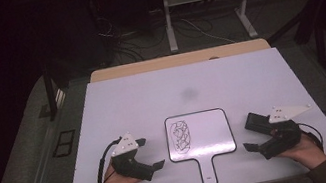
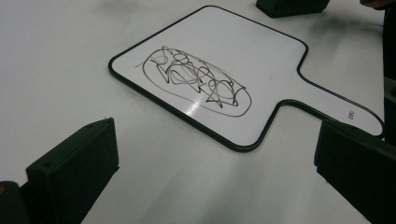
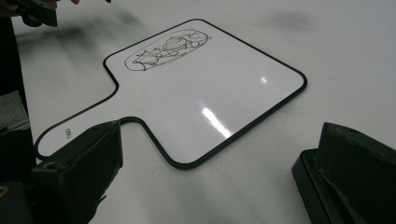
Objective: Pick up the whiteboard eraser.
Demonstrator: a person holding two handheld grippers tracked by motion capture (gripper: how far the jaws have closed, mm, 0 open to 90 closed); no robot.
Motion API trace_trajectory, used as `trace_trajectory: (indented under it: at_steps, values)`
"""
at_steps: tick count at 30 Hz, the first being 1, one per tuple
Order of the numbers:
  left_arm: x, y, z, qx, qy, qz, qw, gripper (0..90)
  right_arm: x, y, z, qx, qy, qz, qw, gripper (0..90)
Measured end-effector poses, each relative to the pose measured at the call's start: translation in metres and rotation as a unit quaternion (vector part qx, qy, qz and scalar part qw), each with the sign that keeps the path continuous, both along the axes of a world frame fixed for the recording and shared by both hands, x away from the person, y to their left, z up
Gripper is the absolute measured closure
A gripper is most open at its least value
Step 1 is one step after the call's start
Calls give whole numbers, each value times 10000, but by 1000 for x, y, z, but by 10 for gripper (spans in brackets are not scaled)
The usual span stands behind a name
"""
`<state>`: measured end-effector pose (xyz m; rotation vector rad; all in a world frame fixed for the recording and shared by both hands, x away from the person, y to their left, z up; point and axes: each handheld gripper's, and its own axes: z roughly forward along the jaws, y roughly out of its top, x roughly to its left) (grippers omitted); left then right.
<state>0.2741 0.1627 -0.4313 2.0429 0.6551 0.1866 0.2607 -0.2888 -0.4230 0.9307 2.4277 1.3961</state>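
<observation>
A paddle-shaped whiteboard (image 1: 204,135) lies flat at lower centre of the white worktop (image 1: 250,81), with a black scribble (image 1: 180,135) on its left half. The left tongs (image 1: 149,154) and right tongs (image 1: 248,133) rest on either side, both released and empty, neither touching the board.

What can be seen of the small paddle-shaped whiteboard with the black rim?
The small paddle-shaped whiteboard with the black rim lies flat on the white tabletop, midway between the left gripper and the right gripper, neither touching it. Its glossy white face shows light glare. A black scribble ringed by an oval covers its left half; the right half is blank. A narrow handle with a tiny printed mark points toward the person.
</observation>
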Motion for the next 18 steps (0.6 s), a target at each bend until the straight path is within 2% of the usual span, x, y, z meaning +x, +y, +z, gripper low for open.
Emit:
trace_trajectory:
  at_steps: [10, 18]
  values:
    - [0, -1, 0, 13, 11, -26, 10000, 0, 4, -1, 4, 27, -47, -20, 10000, 0]
    - [0, -2, 0, 25, 26, -73, 10000, 0, 9, 1, 5, -3, 17, -12, 10000, 0]
